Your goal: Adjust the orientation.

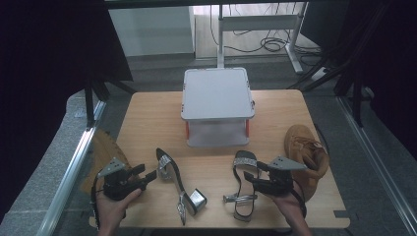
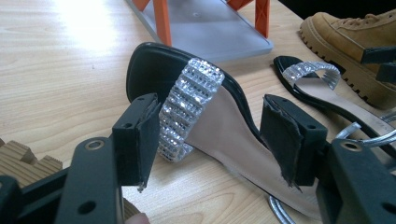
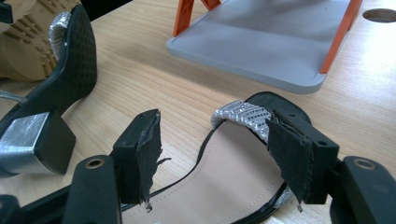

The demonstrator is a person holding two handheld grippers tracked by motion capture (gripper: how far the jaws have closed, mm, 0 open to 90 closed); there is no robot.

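Two black heeled sandals with rhinestone straps lay on the wooden counter point(image 1: 147, 118), near the person, in front of a small grey shelf rack point(image 1: 217, 93) at the far middle. The left sandal point(image 1: 173, 181) lay tipped on its side, block heel toward the near edge; the right sandal point(image 1: 244, 184) lay flat, sole down. The left gripper point(image 1: 140, 173) hovered just left of the left sandal with its jaws released, framing the sparkly strap point(image 2: 189, 109) without pressing it, probably lined up to grasp there. The right gripper point(image 1: 252, 176) hung over the right sandal, jaws likewise spread either side of its strap point(image 3: 243, 114), nothing clamped. A tan boot point(image 1: 306, 152) rested at the right; another tan boot point(image 1: 105, 150) lay at the counter's left edge.
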